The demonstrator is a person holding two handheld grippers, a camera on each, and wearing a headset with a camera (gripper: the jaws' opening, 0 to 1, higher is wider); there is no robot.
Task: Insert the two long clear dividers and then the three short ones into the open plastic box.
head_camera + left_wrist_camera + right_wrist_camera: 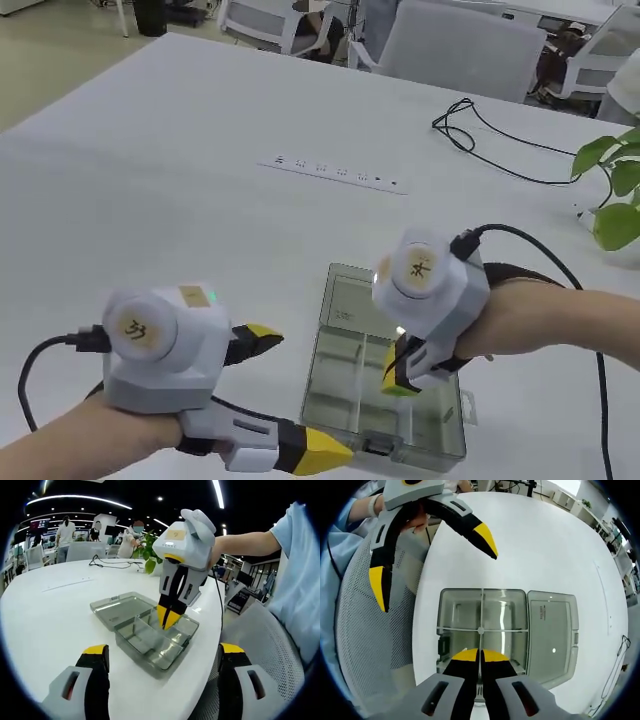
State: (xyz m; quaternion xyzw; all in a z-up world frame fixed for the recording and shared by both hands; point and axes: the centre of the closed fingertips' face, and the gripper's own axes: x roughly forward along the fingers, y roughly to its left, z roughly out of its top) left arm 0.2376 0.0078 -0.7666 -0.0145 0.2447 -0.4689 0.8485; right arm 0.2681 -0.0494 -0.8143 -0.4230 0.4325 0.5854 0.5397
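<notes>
Lower centre, right gripper view: right gripper (480,654) pinches clear divider (481,605) upright in plastic box (460,591) | left gripper (435,572) jaws apart | divider looks light, stiff, slippery; hold top edge.

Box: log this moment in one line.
right gripper shut on divider in box | left gripper open beside box | lid open
</notes>
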